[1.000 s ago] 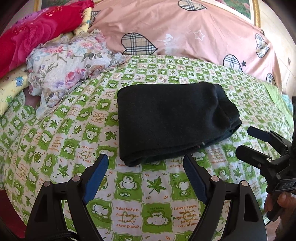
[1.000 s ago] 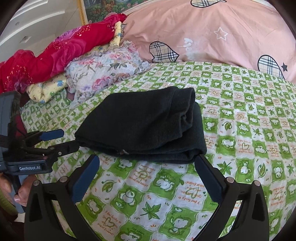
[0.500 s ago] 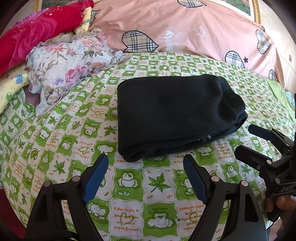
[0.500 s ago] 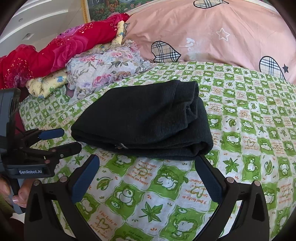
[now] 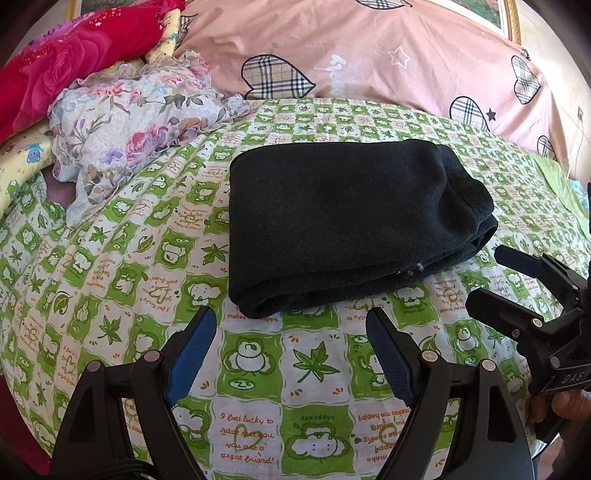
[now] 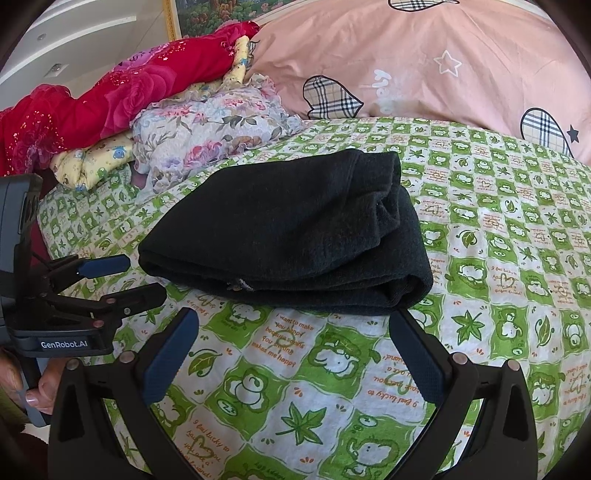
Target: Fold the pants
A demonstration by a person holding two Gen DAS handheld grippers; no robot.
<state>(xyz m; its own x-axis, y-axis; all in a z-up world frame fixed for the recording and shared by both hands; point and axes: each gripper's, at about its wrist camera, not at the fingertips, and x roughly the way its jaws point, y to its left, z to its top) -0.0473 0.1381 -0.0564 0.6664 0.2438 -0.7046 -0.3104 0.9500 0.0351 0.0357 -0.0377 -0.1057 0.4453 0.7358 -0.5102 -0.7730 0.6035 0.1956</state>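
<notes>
While both cameras face the bed, we see the folded black pants [image 5: 343,225] lying mid-frame on the green checked sheet [image 5: 122,258], touching neither tool. Our left gripper [image 5: 291,332] spreads wide and empty just short of the near fold; our right gripper [image 6: 291,328] does likewise. Only the right wrist view shows the stacked layers at the pants' right end and a thumb [image 6: 40,391] at lower left; only the left shows a gilt frame [image 5: 511,20] at upper right.
</notes>
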